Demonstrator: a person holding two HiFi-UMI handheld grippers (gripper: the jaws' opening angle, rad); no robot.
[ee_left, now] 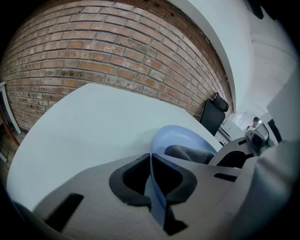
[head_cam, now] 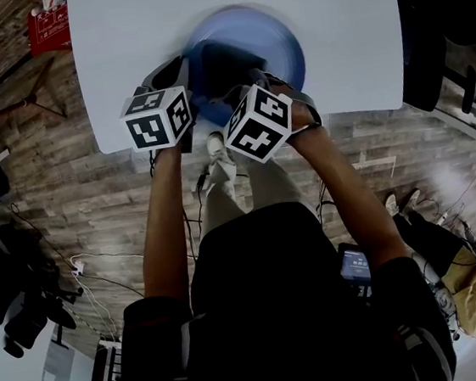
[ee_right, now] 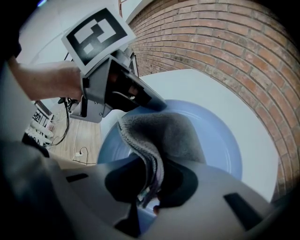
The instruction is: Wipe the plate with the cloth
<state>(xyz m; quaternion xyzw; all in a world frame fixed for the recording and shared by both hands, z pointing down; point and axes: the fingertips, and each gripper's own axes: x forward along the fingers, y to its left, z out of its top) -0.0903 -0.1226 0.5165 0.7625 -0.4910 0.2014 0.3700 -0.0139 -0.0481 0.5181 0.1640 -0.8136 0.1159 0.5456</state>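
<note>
Plate [head_cam: 280,46] first: blue, round, lying on the white bench [head_cam: 118,37] close to its near edge, roughly midway along it. Grey cloth [ee_right: 164,133] is down on the plate's near half, bunched and folded over, and the right gripper [ee_right: 150,190] has it, jaws closed on a thick fold with the layered hem showing right between the pads. On the other side, the left gripper [ee_left: 152,187] has the plate itself: jaws almost together, pinched on the thin blue rim at the near-left side.

The two tools are working close. From the right gripper view, the left gripper's tip sits just beside the cloth's far fold. Whether the pinched rim is raised off the bench, I cannot tell.

Room to move? The far and right parts of the plate show bare blue, open all the way out to the rim. Past that rim the bench runs wide and white, away and to both sides. The near side is the tight one: the bench edge lies just behind the plate, and both forearms reach in over it.

Further out, a brick wall [ee_left: 117,51] stands behind the bench and a black chair [ee_left: 214,115] sits by its far corner. Below is a wood-plank floor [head_cam: 68,196] with cables [head_cam: 93,270] trailing across it.
</note>
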